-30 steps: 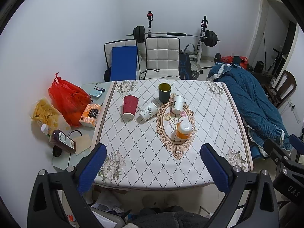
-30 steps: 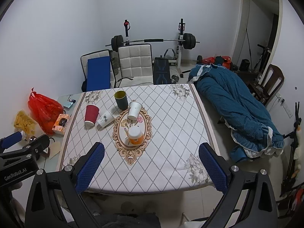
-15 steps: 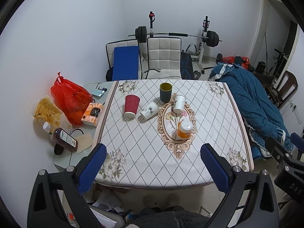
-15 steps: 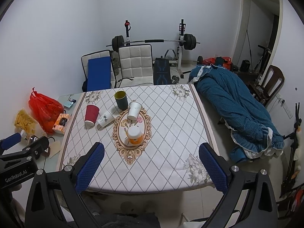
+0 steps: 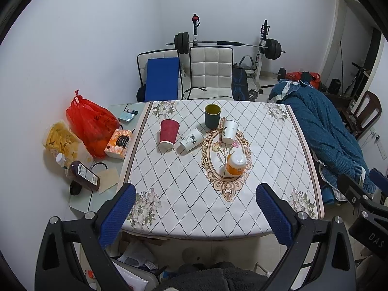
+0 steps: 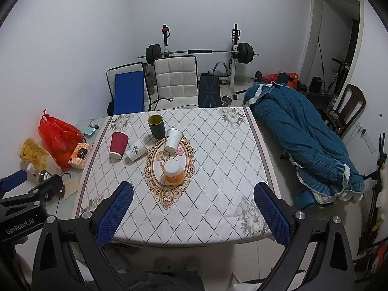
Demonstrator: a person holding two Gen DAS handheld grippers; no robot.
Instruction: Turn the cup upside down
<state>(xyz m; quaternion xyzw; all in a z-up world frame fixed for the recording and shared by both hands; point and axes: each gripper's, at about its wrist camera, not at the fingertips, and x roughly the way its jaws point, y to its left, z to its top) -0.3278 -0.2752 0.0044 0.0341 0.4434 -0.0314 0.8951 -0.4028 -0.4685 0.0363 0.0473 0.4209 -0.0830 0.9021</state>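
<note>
Several cups stand on the patterned table (image 5: pixel 184 194). A dark green cup (image 5: pixel 212 116) is upright at the back, its mouth up. A red paper cup (image 5: pixel 168 133) stands mouth down. A white leaf-print cup (image 5: pixel 191 139) lies on its side. Another white cup (image 5: pixel 229 131) stands mouth down, and an orange cup (image 5: pixel 235 163) stands mouth down in front. The same cups show in the right wrist view: green (image 6: pixel 156 126), red (image 6: pixel 118 145), orange (image 6: pixel 172 171). My left gripper (image 5: pixel 194 214) and right gripper (image 6: pixel 192 214) are open and empty, high above the table's near edge.
A side shelf left of the table holds a red bag (image 5: pixel 91 121), a tissue box (image 5: pixel 119 143), snacks and a bottle (image 5: pixel 83 175). Chairs (image 5: pixel 211 72) and a barbell rack stand behind the table. A blue blanket (image 5: pixel 322 126) lies to the right.
Both grippers have risen and pulled back slightly, so the table looks a little smaller and lower. Nothing on the table has moved.
</note>
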